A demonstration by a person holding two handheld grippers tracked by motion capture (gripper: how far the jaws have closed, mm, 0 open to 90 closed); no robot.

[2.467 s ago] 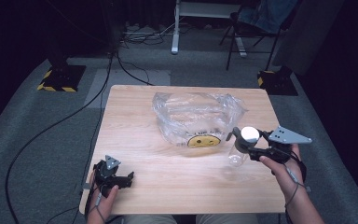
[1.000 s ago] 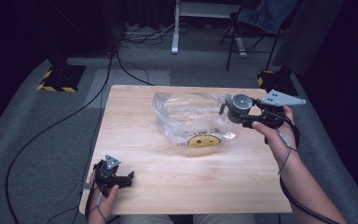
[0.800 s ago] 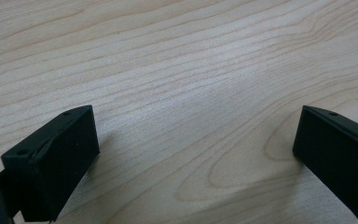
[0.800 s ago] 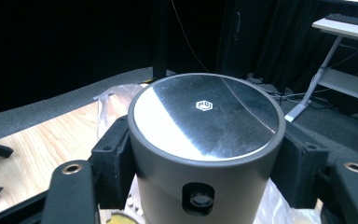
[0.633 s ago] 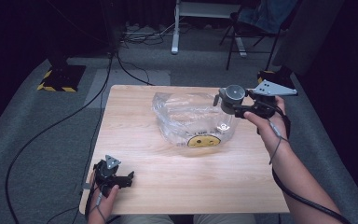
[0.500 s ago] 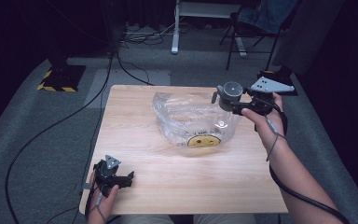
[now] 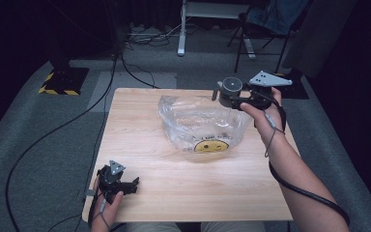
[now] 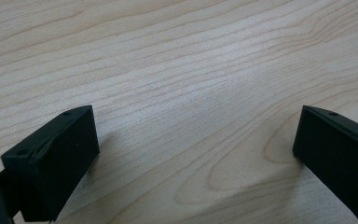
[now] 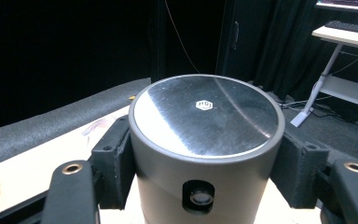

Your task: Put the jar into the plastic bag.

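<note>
A grey cylinder [image 7: 232,86] with a brushed metal lid hangs in the air over the far right rim of a clear plastic bag [image 7: 193,123]. My right gripper [image 7: 230,99] is shut on it. In the right gripper view the black pads [image 9: 114,161] press on both sides of the cylinder [image 9: 206,116], which has a small round hole low on its wall. The bag lies crumpled in the middle of the wooden table [image 7: 198,193] and bears a yellow smiley face [image 7: 211,145]. My left gripper [image 7: 132,186] rests at the near left corner, open [image 8: 196,154] over bare wood.
Grey carpet surrounds the table, with black cables [image 7: 53,135] trailing at the left. A white desk frame [image 7: 183,29] and a chair [image 7: 261,29] stand beyond the far edge. A black and yellow floor base [image 7: 60,79] sits at the far left.
My right gripper has carried the cylinder from the table's right side up and away, to above the bag's far right rim. The left gripper has not moved.
</note>
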